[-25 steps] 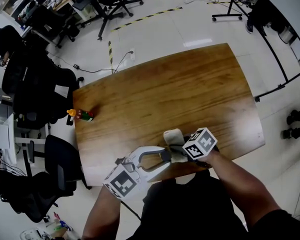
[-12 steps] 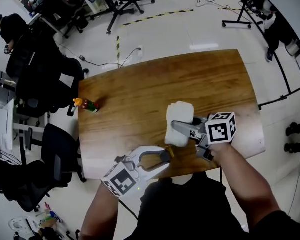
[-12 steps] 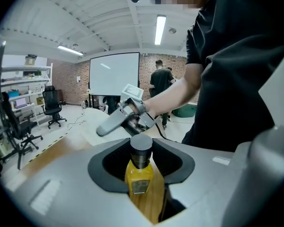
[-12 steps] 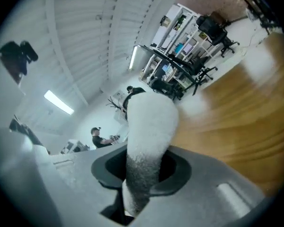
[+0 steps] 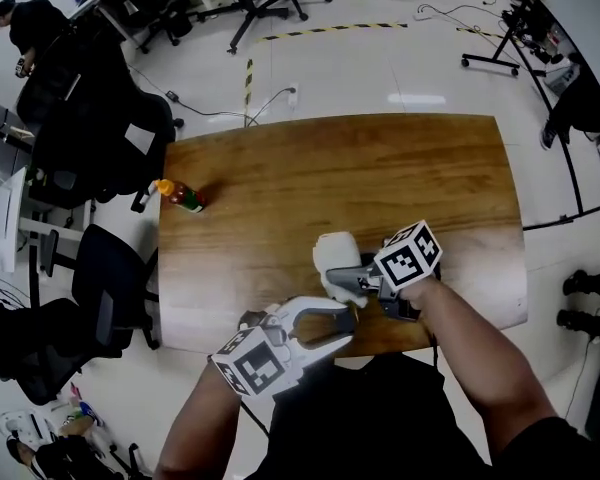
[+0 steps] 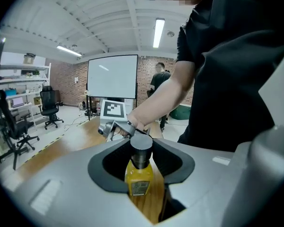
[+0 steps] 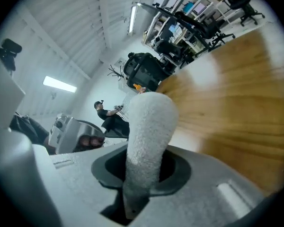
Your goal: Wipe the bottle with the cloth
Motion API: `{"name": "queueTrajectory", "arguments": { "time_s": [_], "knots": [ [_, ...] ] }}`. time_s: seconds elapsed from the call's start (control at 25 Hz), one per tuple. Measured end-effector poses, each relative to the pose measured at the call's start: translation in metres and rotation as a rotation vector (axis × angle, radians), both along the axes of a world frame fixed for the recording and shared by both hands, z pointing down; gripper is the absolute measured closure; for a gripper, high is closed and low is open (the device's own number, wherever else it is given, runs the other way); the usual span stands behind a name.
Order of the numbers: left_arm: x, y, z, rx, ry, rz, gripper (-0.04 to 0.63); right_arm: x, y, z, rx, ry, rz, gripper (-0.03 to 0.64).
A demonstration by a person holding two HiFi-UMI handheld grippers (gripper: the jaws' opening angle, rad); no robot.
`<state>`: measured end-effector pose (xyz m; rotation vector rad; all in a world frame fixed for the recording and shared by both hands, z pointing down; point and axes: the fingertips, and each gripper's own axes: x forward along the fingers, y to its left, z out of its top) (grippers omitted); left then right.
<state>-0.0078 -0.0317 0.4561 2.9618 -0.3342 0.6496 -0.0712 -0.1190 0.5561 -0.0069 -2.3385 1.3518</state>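
My left gripper [image 5: 342, 324] hovers at the wooden table's [image 5: 380, 168] near edge, shut on a small yellow bottle [image 6: 139, 176] with a dark cap; in the left gripper view the bottle stands upright between the jaws. My right gripper [image 5: 332, 280] is just right of it and above, shut on a folded white cloth [image 5: 333, 253]. In the right gripper view the cloth [image 7: 149, 131] sticks up out of the jaws and hides what lies behind it. A red sauce bottle [image 5: 183, 197] with an orange cap lies near the table's left edge, far from both grippers.
Black office chairs [image 5: 110, 148] crowd the floor to the left of the table. A seated person [image 5: 30, 28] is at the far left. Cables and yellow-black tape [image 5: 330, 30] lie on the floor beyond the table. A projector screen [image 6: 112, 77] stands behind.
My right gripper swung the cloth out over the table, then brought it back close to the left gripper. The left gripper has stayed at the near edge with its bottle.
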Motion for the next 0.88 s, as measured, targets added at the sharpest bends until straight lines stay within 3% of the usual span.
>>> {"name": "queueTrajectory", "arguments": {
  "time_s": [0.32,0.64,0.76,0.88],
  "knots": [
    [0.001,-0.003,-0.002,-0.01,0.016,-0.012,0.436,-0.001,0.007,0.045,0.141,0.146,-0.12,0.537],
    [0.001,-0.005,-0.002,0.001,0.021,-0.071,0.436,0.0,0.004,0.069,0.352,0.305,-0.159,0.538],
    [-0.001,-0.009,-0.002,0.005,0.035,-0.12,0.433,0.003,-0.007,0.07,0.417,0.337,-0.092,0.537],
    [-0.002,-0.014,-0.001,0.011,0.052,-0.179,0.433,0.021,-0.025,0.051,0.429,0.315,0.072,0.537]
  ]
}}
